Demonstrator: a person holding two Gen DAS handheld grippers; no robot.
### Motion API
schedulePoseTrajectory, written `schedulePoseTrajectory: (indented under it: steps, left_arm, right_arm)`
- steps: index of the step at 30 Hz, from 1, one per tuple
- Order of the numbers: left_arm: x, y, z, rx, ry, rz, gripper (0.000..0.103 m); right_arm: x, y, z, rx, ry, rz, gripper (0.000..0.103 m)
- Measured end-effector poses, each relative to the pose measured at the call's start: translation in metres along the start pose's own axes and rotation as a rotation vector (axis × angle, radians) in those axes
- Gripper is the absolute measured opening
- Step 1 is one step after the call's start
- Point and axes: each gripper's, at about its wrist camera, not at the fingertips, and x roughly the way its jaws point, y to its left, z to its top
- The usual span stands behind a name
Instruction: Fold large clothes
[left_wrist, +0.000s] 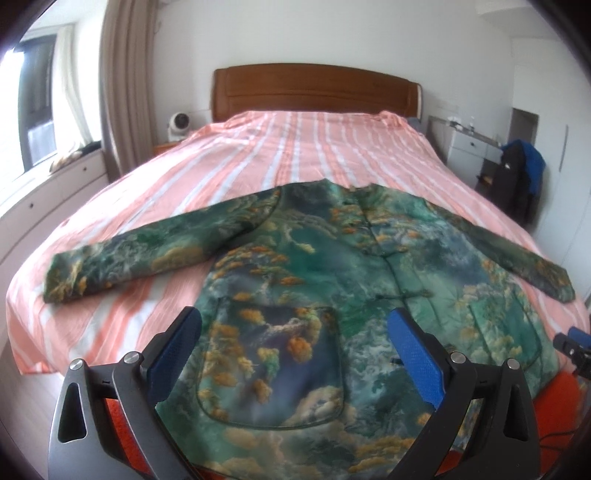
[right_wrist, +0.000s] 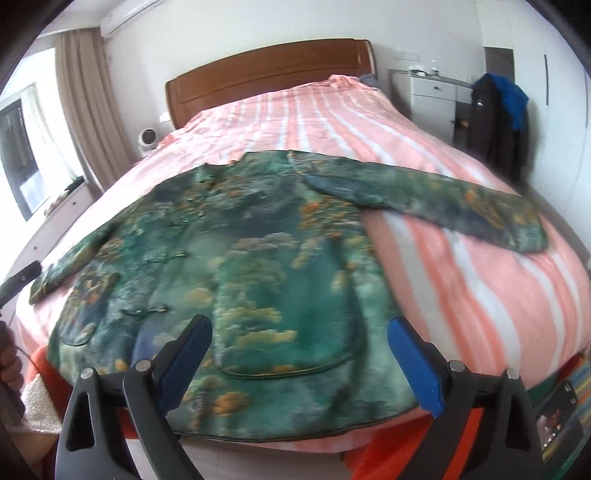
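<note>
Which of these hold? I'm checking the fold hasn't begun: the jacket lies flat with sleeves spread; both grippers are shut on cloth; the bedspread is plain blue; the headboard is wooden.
1. The jacket lies flat on the bed, sleeves spread: true.
2. The left gripper and right gripper are shut on cloth: false; both are open, holding nothing.
3. The bedspread is plain blue: false; pink with white stripes.
4. The headboard is wooden: true.
</note>
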Motion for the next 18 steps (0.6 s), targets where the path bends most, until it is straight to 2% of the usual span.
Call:
schedulePoseTrajectory:
  steps: [4,8,13,18]
  left_arm:
    - [0.006,-0.017,-0.004,0.091,0.050,-0.035,0.101]
    - [0.008,-0.027,-0.012,0.104,0.087,-0.074,0.102]
    - [0.009,-0.032,-0.021,0.095,0.123,-0.135,0.102]
    - [0.005,-0.029,-0.019,0.082,0.101,-0.133,0.102]
  right_arm:
    - [-0.001,0.019,-0.009,-0.047,-0.009,0.043,0.095]
    - [0.005,0.035,-0.022,-0.105,0.005,0.108,0.095]
    - [0.003,0.055,-0.027,-0.213,-0.015,0.065,0.095]
    - [0.003,0.058,-0.027,-0.226,-0.030,0.051,0.095]
